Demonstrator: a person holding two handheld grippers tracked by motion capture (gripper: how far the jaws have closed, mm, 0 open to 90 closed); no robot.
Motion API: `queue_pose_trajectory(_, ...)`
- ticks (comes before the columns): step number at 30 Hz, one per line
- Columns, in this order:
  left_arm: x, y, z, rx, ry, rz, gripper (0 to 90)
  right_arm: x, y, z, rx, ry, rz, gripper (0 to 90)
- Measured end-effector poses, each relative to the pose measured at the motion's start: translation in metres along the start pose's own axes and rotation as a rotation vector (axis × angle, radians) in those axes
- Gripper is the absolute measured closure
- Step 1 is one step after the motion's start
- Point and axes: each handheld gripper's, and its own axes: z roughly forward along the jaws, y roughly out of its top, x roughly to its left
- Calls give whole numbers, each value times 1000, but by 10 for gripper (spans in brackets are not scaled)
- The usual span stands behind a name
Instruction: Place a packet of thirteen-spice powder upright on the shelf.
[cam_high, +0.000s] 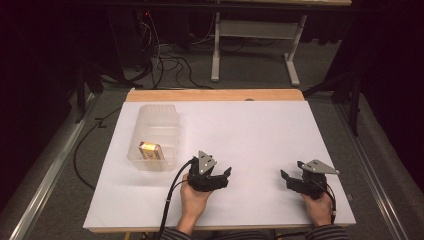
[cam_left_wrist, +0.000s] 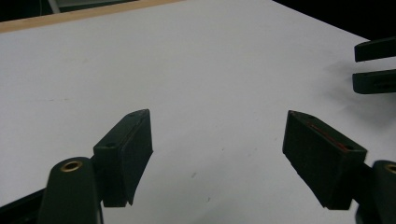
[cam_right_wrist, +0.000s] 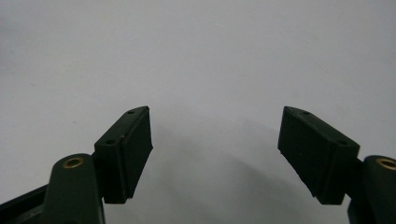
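Note:
A clear plastic tub (cam_high: 154, 131) stands on the white table (cam_high: 240, 135) at the left. Inside it, at the near end, lies a small yellow and red box (cam_high: 149, 150). My left gripper (cam_high: 227, 176) rests low over the table to the right of the tub, held by a hand; its jaws point right. In the left gripper view my left gripper (cam_left_wrist: 217, 144) stands open over bare white surface with nothing between the jaws. My right gripper (cam_high: 285, 176) is near the front right, jaws pointing left. It (cam_right_wrist: 215, 140) is open too, over bare table.
A wooden strip (cam_high: 215, 95) edges the table's far side. Beyond it a grey desk frame (cam_high: 255, 45) and cables (cam_high: 170, 62) lie on the floor. The other gripper's fingers (cam_left_wrist: 376, 65) show at the right edge of the left gripper view.

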Motion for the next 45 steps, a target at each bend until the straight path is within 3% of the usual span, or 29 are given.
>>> queue_pose_trajectory(3, 0, -1, 2, -3, 16, 10, 248, 0, 0, 0, 1, 0, 0, 262)
queue_pose_trajectory(20, 7, -9, 17, -14, 35, -26, 249, 0, 0, 0, 0, 0, 0, 262)
queue_pose_trajectory(30, 5, -13, 26, -12, 63, -3, 248, 0, 0, 0, 0, 0, 0, 262)
queue_pose_trajectory(38, 1, -18, 34, -13, 59, 12, 246, 1, 0, 1, 6, 0, -2, 262)
queue_pose_trajectory(45, 3, -22, 33, -36, 62, -14, 244, 1, 0, 1, 12, -3, -9, 262)
